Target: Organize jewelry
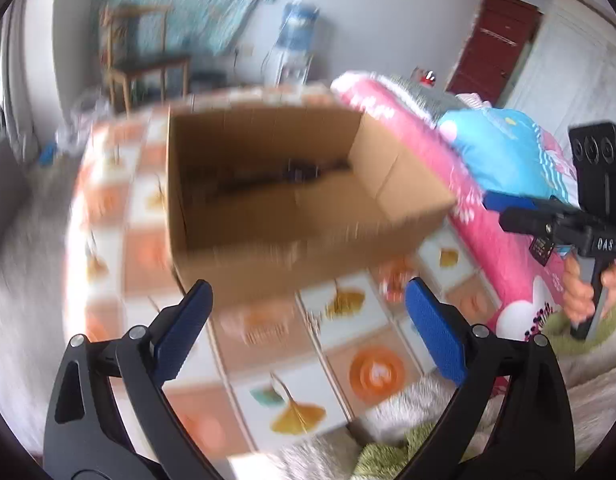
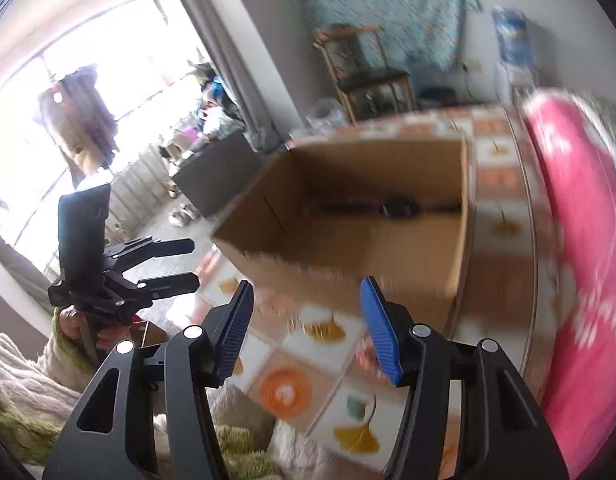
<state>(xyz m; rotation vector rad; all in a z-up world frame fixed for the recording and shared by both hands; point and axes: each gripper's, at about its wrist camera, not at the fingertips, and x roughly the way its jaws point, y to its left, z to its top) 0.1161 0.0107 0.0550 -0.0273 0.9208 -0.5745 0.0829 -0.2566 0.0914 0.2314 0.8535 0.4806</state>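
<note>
Both fingers (image 1: 190, 332) released and empty, short of the cardboard box (image 1: 292, 200), dark jewelry (image 1: 304, 172) on its floor.

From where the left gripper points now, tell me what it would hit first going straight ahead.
Most likely the cardboard box: the left gripper, jaws open and empty, aims at its near wall. The blur leaves depth unclear.
</note>
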